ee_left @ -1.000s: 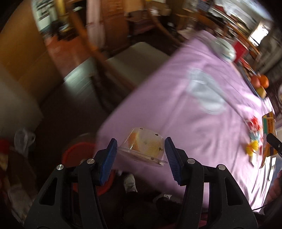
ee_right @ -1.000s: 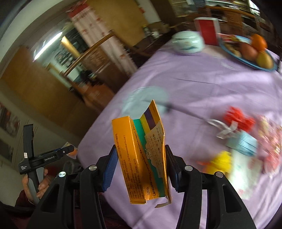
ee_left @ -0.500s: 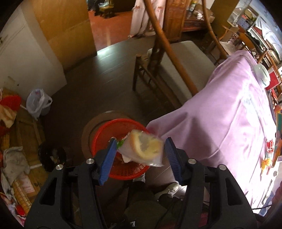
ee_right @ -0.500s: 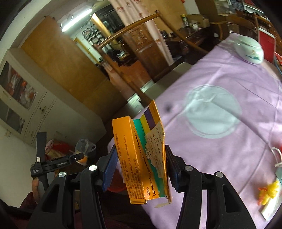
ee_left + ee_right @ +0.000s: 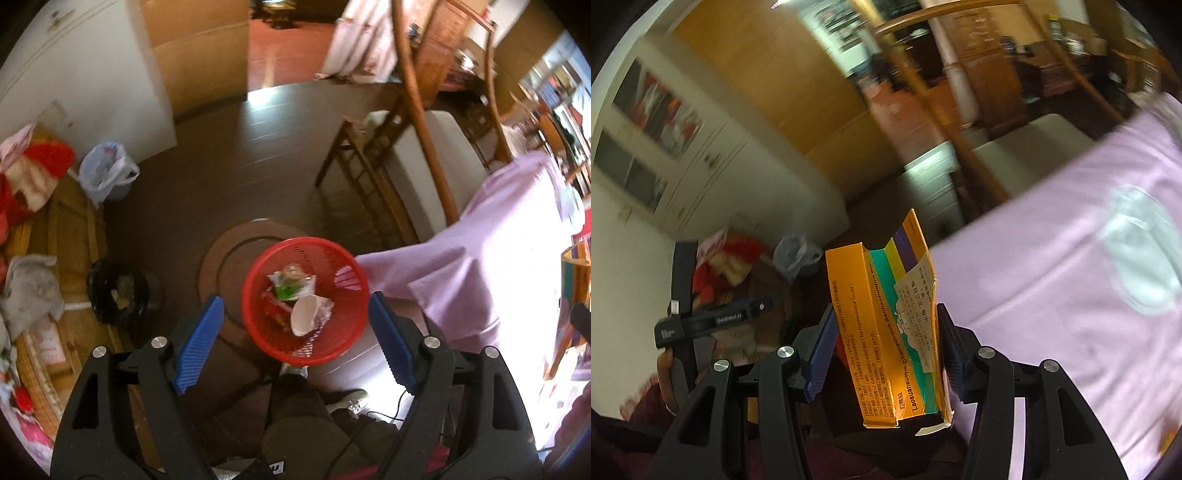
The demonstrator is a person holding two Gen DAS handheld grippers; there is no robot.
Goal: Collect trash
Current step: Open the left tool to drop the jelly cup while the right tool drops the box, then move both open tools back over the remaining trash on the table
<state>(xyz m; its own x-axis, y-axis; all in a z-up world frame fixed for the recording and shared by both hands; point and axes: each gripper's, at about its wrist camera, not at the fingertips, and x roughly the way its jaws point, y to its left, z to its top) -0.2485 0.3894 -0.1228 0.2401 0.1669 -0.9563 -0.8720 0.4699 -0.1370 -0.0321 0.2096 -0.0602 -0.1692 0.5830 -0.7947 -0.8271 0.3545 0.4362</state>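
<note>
My left gripper (image 5: 295, 339) is open and empty, held above a red mesh trash basket (image 5: 258, 325) on the floor. Inside the basket lie a clear plastic cup (image 5: 308, 315) and some wrappers (image 5: 290, 284). My right gripper (image 5: 886, 354) is shut on an opened orange medicine box (image 5: 890, 332), held upright above the edge of the table with the purple cloth (image 5: 1071, 258). The left gripper's body (image 5: 705, 321) shows in the right wrist view at the left. The box edge (image 5: 576, 266) shows at the far right of the left wrist view.
A wooden chair (image 5: 417, 155) with a pale cushion stands by the table (image 5: 498, 251). A black bin (image 5: 118, 295) and a white plastic bag (image 5: 107, 173) stand on the dark floor left of the basket. Clutter lines the left wall. My shoe (image 5: 351, 402) is below the basket.
My left gripper has opened and the plastic cup has dropped into the red basket. The right gripper has swung left with the orange box, from over the table toward its edge.
</note>
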